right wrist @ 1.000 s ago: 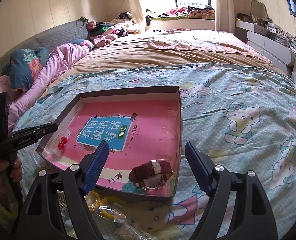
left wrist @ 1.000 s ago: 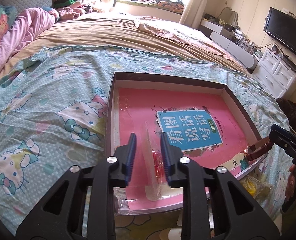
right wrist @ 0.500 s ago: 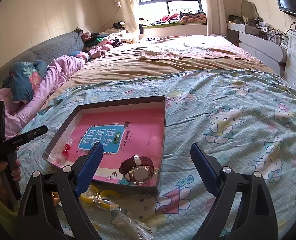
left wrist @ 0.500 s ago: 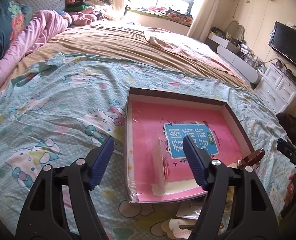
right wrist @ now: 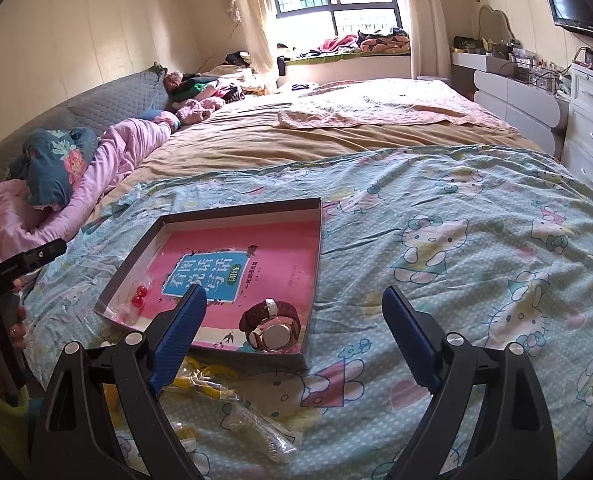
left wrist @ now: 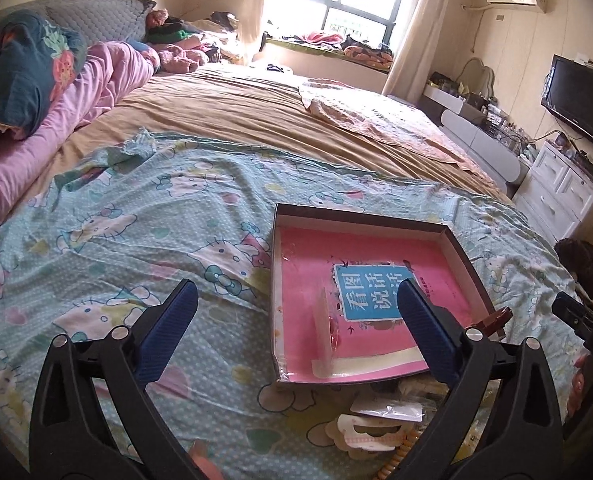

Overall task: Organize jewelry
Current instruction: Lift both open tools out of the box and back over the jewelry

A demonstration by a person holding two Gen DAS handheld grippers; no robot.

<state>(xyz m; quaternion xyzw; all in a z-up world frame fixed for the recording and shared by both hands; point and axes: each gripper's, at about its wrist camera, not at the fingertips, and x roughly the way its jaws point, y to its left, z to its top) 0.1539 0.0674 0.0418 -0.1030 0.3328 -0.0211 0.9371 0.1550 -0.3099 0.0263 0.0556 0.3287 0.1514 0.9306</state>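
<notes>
Left gripper: jaws opening, nothing between; a second ago they pinched the bead packet. Right gripper: spread wide, empty.

Bed: cartoon-print sheet.

Tray: pink-lined, at 11 o'clock of the right gripper.

Watch: tray's near-right corner.

Bead packet: tray's near-left corner.

Loose packets: at 6 o'clock, outside the tray. Next pick: approach low, pinch the wrapper's edge.

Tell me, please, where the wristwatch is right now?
In the right wrist view, the wristwatch lies inside the shallow box, in its near right corner on the pink book.
</notes>
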